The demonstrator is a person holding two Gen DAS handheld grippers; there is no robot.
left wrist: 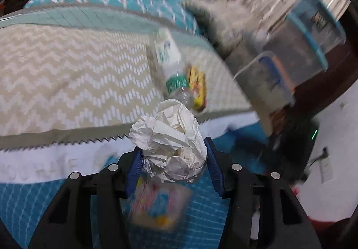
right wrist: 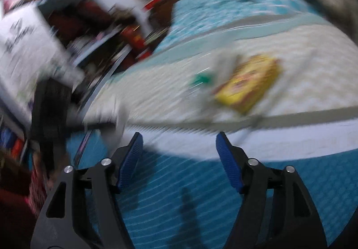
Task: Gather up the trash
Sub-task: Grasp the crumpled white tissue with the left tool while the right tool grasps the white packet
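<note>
My left gripper [left wrist: 172,159] is clamped on a crumpled paper ball [left wrist: 170,143]; both blue pads [left wrist: 136,165] press its sides, and the ball bulges out above them. My right gripper [right wrist: 179,159] stands wide apart with nothing between its ribbed pads [right wrist: 131,160].

Taking the beige chevron blanket [left wrist: 67,79] as reference: the held ball is in front of its near edge, over the teal bedcover [left wrist: 205,211]. A clear plastic bottle [left wrist: 173,67] with a green label lies on the blanket beyond the ball, and a yellow packet [left wrist: 198,86] lies touching the bottle's right side. A blurred colourful wrapper [left wrist: 158,206] shows on the teal cover below the blanket edge. Clear storage bins [left wrist: 297,52] stand off the blanket's right end.
</note>
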